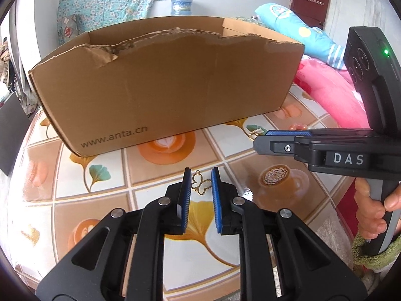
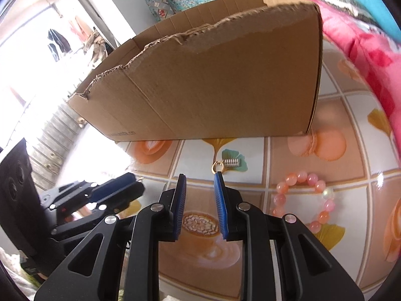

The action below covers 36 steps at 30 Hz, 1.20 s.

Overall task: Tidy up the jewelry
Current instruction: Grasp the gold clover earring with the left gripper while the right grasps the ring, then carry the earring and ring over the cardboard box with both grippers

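My left gripper (image 1: 201,173) is shut on a thin gold butterfly pendant (image 1: 200,186), which spans the narrow gap between the blue pads just above the patterned tablecloth (image 1: 105,200). My right gripper (image 2: 200,175) stands open low over the table with nothing between its pads. Just beyond its right fingertip lies a gold ring with a small silver bar (image 2: 229,163). A pink bead bracelet (image 2: 303,198) lies to the right. The right gripper (image 1: 260,139) also shows from the side in the left wrist view. The torn cardboard box (image 1: 163,87) (image 2: 213,80) stands behind both.
Pink bedding (image 1: 325,87) and a blue pillow (image 1: 300,30) crowd the table's right side. A hand (image 1: 371,210) holds the right gripper's handle. The left gripper (image 2: 117,188) is at the left in the right wrist view. A water bottle (image 1: 181,6) stands behind the box.
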Tool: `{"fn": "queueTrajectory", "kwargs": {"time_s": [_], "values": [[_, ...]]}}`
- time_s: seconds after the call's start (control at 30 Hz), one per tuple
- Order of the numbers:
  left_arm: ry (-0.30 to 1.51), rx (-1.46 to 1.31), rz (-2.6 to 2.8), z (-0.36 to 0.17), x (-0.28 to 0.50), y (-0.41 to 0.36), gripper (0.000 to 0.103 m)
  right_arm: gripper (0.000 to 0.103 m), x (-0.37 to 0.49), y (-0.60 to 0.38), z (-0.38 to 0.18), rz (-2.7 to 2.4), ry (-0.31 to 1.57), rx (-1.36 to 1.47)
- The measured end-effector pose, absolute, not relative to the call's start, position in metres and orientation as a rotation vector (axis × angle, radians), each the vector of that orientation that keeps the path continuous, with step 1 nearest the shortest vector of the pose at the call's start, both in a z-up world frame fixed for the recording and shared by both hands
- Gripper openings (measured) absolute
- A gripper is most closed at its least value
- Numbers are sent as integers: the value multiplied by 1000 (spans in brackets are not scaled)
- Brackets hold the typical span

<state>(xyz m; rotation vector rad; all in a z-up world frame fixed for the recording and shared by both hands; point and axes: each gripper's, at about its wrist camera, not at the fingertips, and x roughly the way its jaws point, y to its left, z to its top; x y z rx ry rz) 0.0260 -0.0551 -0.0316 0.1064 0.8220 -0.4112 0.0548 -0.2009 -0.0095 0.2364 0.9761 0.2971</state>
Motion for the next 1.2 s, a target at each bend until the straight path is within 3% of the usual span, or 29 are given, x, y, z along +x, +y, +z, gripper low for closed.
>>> {"fn": "queueTrajectory", "kwargs": {"time_s": [0.43,0.67,1.2], "values": [[814,75,-406,-30,27,-43,15,23,66,-178,-13,225,955,25],[814,71,-406,-29,26,-40,15,15,65,-167,-13,204,934,-40],[817,65,-410,-29,28,-39,15,11,59,-178,-10,222,939,28]]}}
